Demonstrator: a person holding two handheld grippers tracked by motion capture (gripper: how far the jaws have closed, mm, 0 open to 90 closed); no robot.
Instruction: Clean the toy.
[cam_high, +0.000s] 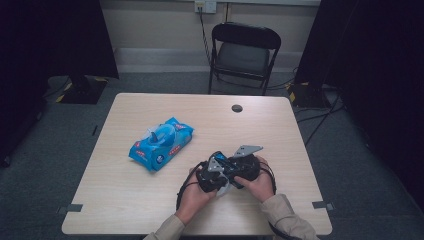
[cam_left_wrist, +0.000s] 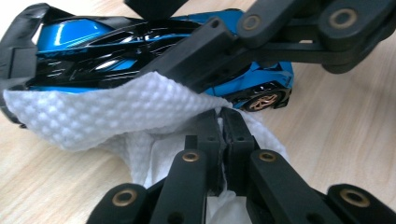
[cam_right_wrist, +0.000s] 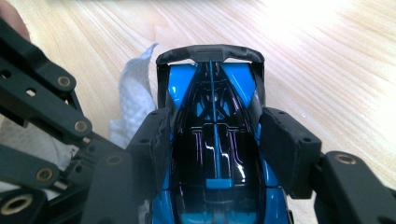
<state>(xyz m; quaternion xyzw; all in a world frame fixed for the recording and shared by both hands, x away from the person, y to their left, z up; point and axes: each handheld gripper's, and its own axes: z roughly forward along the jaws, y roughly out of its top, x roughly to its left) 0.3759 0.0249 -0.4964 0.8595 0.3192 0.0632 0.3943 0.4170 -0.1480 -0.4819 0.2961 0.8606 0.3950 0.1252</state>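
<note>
A blue and black toy car (cam_right_wrist: 212, 93) sits lengthwise between the jaws of my right gripper (cam_right_wrist: 215, 128), which is shut on its body. My left gripper (cam_left_wrist: 222, 119) is shut on a white wipe (cam_left_wrist: 102, 116), and the wipe lies against the side of the car (cam_left_wrist: 84, 42). The right gripper's fingers (cam_left_wrist: 205, 51) cross over the car in the left gripper view. In the high view both grippers, left (cam_high: 214, 175) and right (cam_high: 242, 167), meet over the front middle of the table (cam_high: 150, 200), with a bit of the wipe (cam_high: 223, 189) hanging below them.
A blue pack of wipes (cam_high: 161, 143) lies left of centre, its lid up. A cable hole (cam_high: 237, 108) is at the table's far edge. A black folding chair (cam_high: 243, 55) stands behind the table. Bare wood lies to the right and front left.
</note>
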